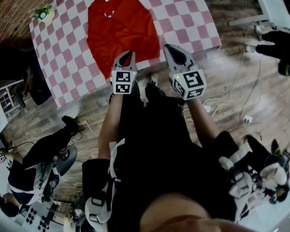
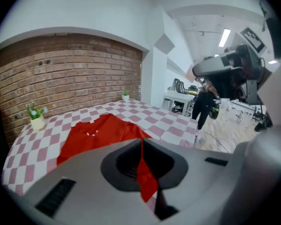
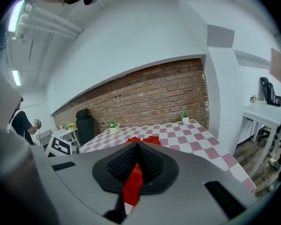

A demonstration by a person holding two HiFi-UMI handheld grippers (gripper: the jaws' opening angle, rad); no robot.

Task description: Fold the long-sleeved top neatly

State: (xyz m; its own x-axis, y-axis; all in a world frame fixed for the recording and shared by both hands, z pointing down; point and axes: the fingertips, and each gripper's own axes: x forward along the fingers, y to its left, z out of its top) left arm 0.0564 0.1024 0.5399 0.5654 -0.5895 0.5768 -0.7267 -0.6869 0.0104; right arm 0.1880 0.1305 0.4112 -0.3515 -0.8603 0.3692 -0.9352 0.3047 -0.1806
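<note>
The red top (image 1: 121, 28) lies flat on the pink-and-white checked table (image 1: 183, 18), collar at the far end, hem toward the near edge; no sleeve sticks out past the body. My left gripper (image 1: 127, 58) is at the near-left hem corner, shut on a strip of red cloth (image 2: 144, 175) that hangs between its jaws. My right gripper (image 1: 170, 50) is at the near-right hem corner, also shut on a fold of the red cloth (image 3: 132, 182). In the left gripper view the rest of the top (image 2: 96, 132) spreads ahead of the left gripper (image 2: 141, 143). The right gripper (image 3: 136, 148) hides most of it.
A small potted plant (image 1: 43, 14) stands at the table's far-left corner, and another plant (image 3: 185, 116) at a far corner. A person (image 1: 36, 163) sits on the floor at lower left. Cables (image 1: 232, 98) trail over the wooden floor at right, near a white table (image 1: 270, 4).
</note>
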